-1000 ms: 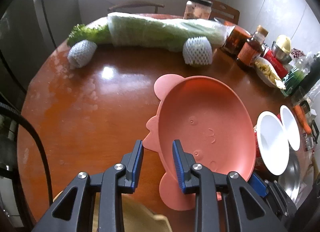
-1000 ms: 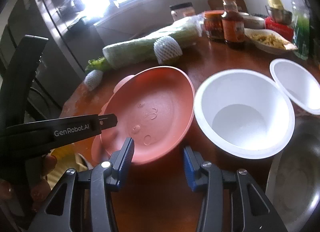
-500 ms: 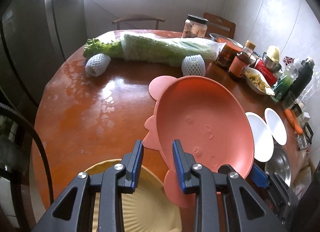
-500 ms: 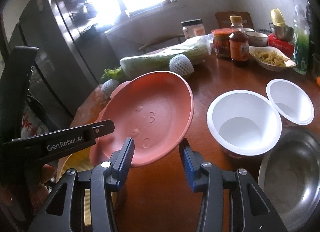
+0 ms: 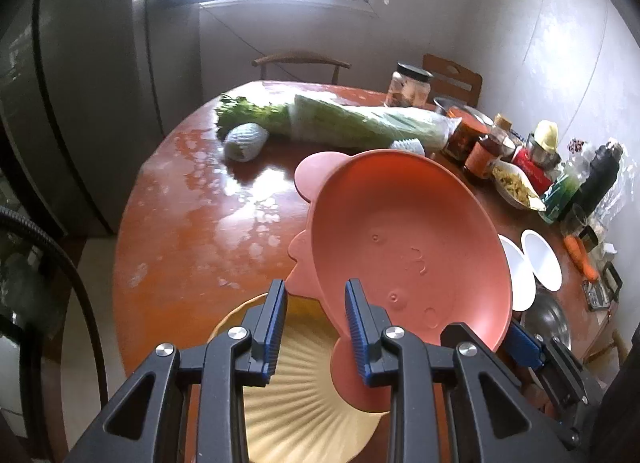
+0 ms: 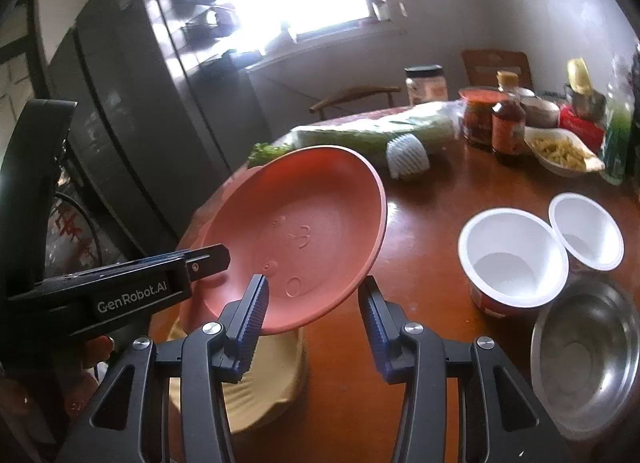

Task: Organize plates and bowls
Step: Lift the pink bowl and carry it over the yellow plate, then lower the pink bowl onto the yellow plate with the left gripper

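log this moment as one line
left gripper: gripping pink plate rim | right gripper: gripping opposite rim | pink plate: tilted, off table, above yellow plate

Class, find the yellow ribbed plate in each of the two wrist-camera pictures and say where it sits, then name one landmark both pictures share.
Left wrist view: the yellow ribbed plate lies at bottom centre, under the pink plate and behind the left gripper's fingers.
Right wrist view: the yellow ribbed plate lies at bottom left of centre, below the pink plate.
Shared landmark: the large white bowl.
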Demonstrator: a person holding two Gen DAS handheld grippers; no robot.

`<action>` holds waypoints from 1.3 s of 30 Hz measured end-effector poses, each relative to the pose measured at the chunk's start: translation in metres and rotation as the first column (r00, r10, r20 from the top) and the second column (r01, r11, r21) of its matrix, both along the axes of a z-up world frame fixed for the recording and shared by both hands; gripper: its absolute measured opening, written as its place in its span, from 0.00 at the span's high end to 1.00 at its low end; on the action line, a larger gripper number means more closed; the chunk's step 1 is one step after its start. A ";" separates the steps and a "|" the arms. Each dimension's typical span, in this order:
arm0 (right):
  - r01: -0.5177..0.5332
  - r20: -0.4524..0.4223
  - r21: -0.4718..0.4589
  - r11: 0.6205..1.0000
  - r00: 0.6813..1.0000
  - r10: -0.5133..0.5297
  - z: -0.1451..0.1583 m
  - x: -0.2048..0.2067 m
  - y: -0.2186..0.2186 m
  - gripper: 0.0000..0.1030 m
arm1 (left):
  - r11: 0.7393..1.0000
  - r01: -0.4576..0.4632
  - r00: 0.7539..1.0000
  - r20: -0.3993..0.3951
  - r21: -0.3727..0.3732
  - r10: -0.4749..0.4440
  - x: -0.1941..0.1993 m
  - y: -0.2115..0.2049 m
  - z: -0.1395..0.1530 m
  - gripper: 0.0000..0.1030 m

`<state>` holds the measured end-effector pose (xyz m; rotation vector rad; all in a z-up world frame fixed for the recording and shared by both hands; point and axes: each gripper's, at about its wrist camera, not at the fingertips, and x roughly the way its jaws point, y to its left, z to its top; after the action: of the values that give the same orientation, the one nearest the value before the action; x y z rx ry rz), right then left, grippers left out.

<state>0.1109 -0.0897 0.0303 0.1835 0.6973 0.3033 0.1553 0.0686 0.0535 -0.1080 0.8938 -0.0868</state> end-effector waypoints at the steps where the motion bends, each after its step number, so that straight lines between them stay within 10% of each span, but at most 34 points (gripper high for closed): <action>1: -0.006 0.002 -0.001 1.000 1.000 0.006 0.001 -0.001 0.002 0.53 | 1.000 -0.004 1.000 0.005 -0.002 0.004 -0.003 0.003 0.002 0.70; 39: -0.176 -0.071 -0.072 0.982 0.983 0.171 -0.025 -0.040 0.051 0.53 | 0.991 -0.130 0.991 -0.019 0.012 0.130 -0.075 0.044 -0.032 0.70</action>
<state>0.0710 -0.0384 0.0049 0.0580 0.7900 0.4376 0.0806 0.1124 0.0219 -0.1575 0.9048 0.0406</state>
